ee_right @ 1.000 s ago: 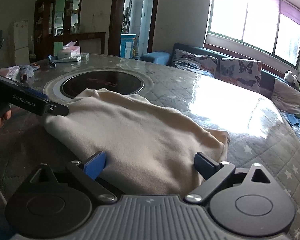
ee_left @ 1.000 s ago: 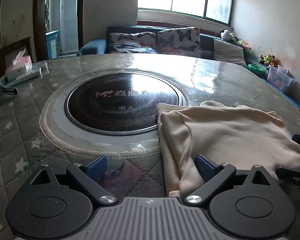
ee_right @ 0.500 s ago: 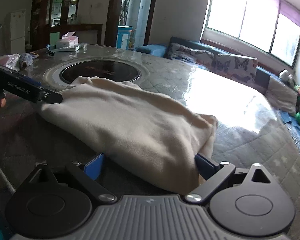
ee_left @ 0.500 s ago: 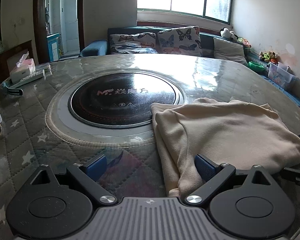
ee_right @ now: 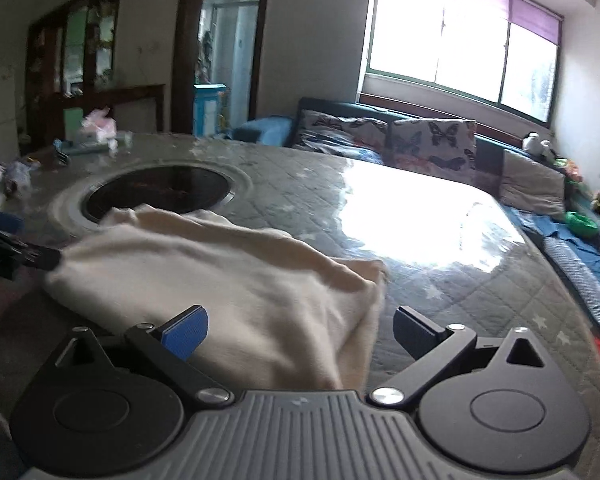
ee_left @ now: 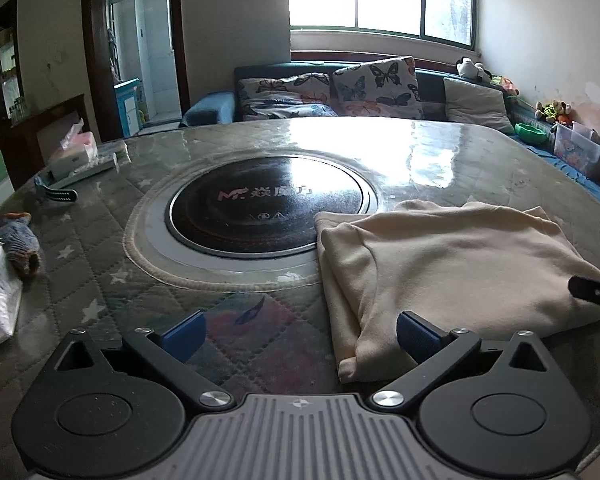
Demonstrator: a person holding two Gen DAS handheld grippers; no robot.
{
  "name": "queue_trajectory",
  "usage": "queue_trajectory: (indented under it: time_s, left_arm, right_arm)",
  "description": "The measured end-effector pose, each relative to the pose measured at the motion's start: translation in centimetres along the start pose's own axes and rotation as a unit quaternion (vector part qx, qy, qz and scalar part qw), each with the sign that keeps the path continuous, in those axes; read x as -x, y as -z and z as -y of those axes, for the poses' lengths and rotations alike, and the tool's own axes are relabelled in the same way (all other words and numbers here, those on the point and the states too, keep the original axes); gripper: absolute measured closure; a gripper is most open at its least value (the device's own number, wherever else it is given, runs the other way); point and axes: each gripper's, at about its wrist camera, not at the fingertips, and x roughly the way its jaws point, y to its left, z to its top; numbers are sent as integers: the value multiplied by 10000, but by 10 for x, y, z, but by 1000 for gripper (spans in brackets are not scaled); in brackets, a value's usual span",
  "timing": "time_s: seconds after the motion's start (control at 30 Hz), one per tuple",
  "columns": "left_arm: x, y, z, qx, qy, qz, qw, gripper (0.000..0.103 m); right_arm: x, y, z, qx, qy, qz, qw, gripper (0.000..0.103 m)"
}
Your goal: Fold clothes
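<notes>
We see one folded garment point(ee_left: 452, 264) on one table point(ee_left: 440, 160). Our left gripper point(ee_left: 300, 334) is opening wide, empty; our right gripper point(ee_right: 300, 330) gapes too, both tilted down.

The folded garment point(ee_left: 452, 264) is plain cream, lying on a grey quilted table cover point(ee_left: 100, 280) dotted with pale stars. The round cooktop point(ee_left: 268, 204) is glossy black with a silver ring – its lettering pink and white. Sofa cushions point(ee_left: 380, 84) carry butterflies – dark on cream
</notes>
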Motion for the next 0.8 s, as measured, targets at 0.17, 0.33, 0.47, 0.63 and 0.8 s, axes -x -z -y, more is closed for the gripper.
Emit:
queue_trajectory:
  time_s: [0.17, 0.33, 0.47, 0.63, 0.8]
  left_arm:
    - [5, -1, -1, 66, -87, 45, 9999, 0]
    - [5, -3, 0, 137, -120, 31, 9998, 0]
    - [2, -1, 5, 109, -42, -38, 9999, 0]
    - [-3, 0, 16, 13, 75, -128, 9999, 0]
    - [-5, -2, 19, -3, 132, -153, 9998, 0]
  right_arm:
    - [-6, 12, 9, -167, 84, -248, 9995, 0]
    - [-4, 15, 12, -237, 65, -277, 9993, 0]
    - [-1, 15, 9, -178, 117, -268, 9994, 0]
    - [9, 13, 7, -129, 142, -220, 9996, 0]
    - [19, 11, 2, -69, 40, -194, 9998, 0]
